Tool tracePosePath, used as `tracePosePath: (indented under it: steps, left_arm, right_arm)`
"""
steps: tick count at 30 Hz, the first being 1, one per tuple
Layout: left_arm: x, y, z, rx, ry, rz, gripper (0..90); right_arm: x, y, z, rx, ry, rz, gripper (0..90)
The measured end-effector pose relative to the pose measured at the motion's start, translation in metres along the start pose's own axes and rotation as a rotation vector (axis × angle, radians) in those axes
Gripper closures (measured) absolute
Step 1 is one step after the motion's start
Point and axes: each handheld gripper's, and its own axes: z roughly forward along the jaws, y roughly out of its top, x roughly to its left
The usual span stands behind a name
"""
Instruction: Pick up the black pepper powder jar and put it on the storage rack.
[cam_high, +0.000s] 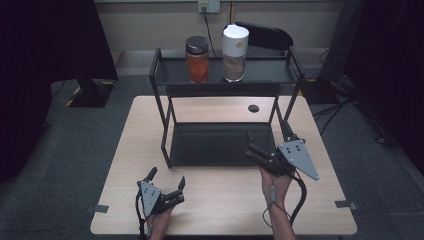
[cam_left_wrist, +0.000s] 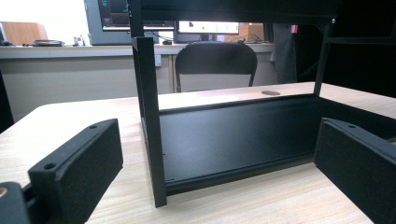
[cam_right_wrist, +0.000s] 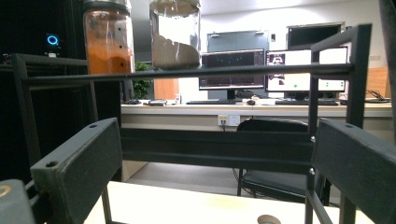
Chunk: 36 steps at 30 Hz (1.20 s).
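Jars stand side by side on the top tier of a black two-tier metal rack (cam_high: 165, 70) at the middle of the light wooden bench (cam_high: 220, 200): a clear jar with orange contents (cam_high: 197, 59) under a dark lid on the left, and a taller jar with brown contents (cam_high: 235, 53) under a white lid just to its right. They are close together, though whether they touch is not clear. The rack's lower tray (cam_high: 220, 144) lies flat on the bench.

The left claw (cam_high: 166, 179) is held in a hand above the near left part of the bench, jaws spread wide with nothing between them (its own view looks straight at the rack's front left post and the lower tray).

The right claw (cam_high: 267, 137) is held over the near right corner of the lower tray, jaws likewise spread and holding nothing. Its view looks up through the rack's rails toward both jars, with monitors (cam_right_wrist: 261, 70) and a black chair (cam_right_wrist: 275, 154) beyond.
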Motion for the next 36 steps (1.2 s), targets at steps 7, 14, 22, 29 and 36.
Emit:
tracePosePath:
  steps: [7,14,22,29,36]
  left_arm:
    - [0.0,0.0,0.0,0.001,-0.001,0.001,0.5]
    - [0.0,0.0,0.0,0.0,0.0,0.001,0.5]
    - [0.0,0.0,0.0,0.001,0.0,0.0,0.5]
    - [0.0,0.0,0.0,0.001,0.001,0.001,0.5]
    - [0.0,0.0,0.0,0.001,0.002,-0.001,0.7]
  right_arm:
    - [0.001,-0.016,-0.012,-0.007,-0.018,0.006,0.3]
    - [0.001,-0.033,-0.023,0.015,-0.033,0.009,0.3]
    - [0.0,-0.054,-0.032,0.028,-0.05,0.032,0.2]
    - [0.0,-0.07,-0.039,0.051,-0.069,0.029,0.3]
    - [0.0,-0.084,-0.047,0.063,-0.082,0.018,0.3]
